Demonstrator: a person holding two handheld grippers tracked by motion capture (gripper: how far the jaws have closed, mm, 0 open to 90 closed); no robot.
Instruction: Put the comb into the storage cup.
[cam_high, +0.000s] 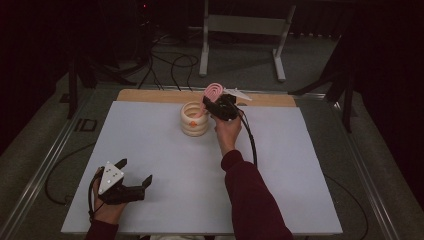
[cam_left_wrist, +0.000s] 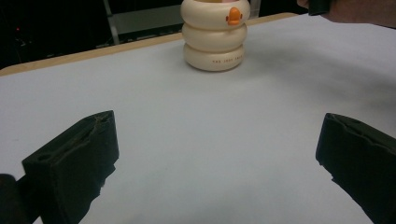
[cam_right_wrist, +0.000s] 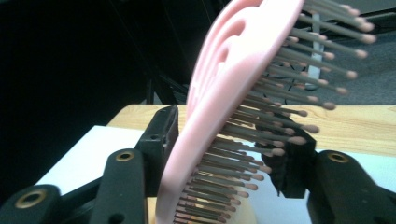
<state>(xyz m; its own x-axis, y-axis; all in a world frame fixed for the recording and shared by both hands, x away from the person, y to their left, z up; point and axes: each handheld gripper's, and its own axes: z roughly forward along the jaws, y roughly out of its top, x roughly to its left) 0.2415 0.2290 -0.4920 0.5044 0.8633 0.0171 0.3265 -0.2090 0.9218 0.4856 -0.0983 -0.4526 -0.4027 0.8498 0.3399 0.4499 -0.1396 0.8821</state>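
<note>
- Right gripper (cam_high: 214, 106): held above the rim of the cream ringed holder (cam_high: 194, 119) at the far middle of the white table (cam_high: 150, 150). Its jaws stand partly spread on either side of the pink hairbrush (cam_right_wrist: 224, 93). The right gripper view suggests the left jaw lies against the brush's smooth back while the right jaw sits among the bristles; whether the pads press on it cannot be told.
- Pink hairbrush: its head rises above the holder, tilted, and its handle end points down into the opening. How deep it sits is hidden.
- Left gripper (cam_high: 131, 181): rests near the front left corner of the table, jaws spread wide with nothing between them, well apart from the holder.
- Risk 1: if the handle is not seated, a loosened grip may let the brush tip over the rim and fall onto the table.
- Risk 2: bristles caught on the right jaw may drag the brush out again as the hand draws away.
- Risk 3: the holder appears light and stands unsteadied; a sideways pull through the brush may topple or slide it.
</note>
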